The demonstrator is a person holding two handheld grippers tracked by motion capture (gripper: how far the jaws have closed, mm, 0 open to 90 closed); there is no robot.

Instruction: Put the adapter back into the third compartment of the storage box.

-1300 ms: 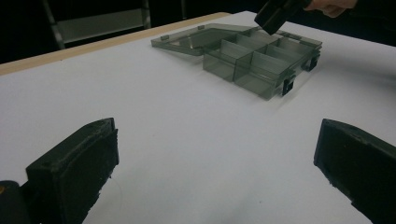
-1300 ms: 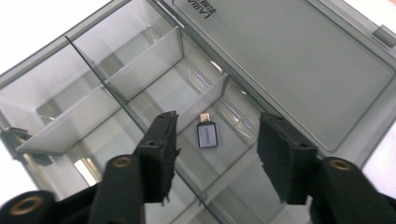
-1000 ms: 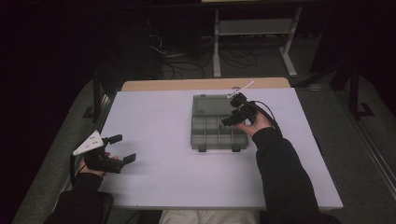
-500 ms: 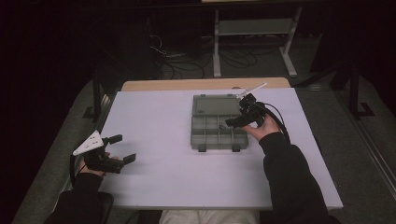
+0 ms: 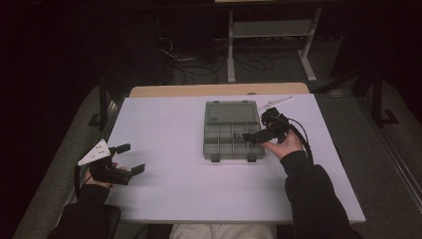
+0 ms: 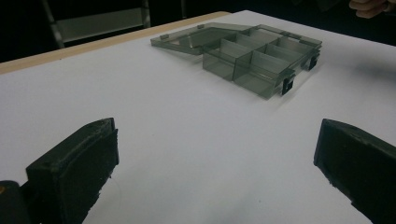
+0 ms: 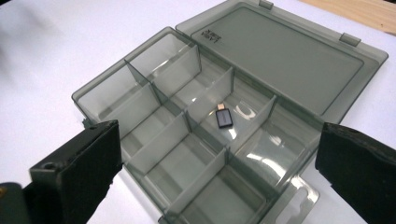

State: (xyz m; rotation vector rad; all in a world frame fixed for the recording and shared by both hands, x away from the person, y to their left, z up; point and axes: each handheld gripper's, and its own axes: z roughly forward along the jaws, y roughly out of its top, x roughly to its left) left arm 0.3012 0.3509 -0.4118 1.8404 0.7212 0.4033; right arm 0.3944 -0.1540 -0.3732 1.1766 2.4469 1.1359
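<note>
One small adapter [image 7: 224, 118], inside organizer box [image 7: 140, 70]

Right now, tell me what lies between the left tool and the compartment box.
Nothing: bare white table separates the left tool from the compartment box, as the high view shows.

My black two-jaw right gripper [image 5: 250, 137], right of centre in the high view, has just been opening its jaws, which stand wide with nothing between them. My black left gripper [image 5: 132, 158], at lower left, gapes wide too, dark-sleeved forearms rising from the bottom edge.
</note>
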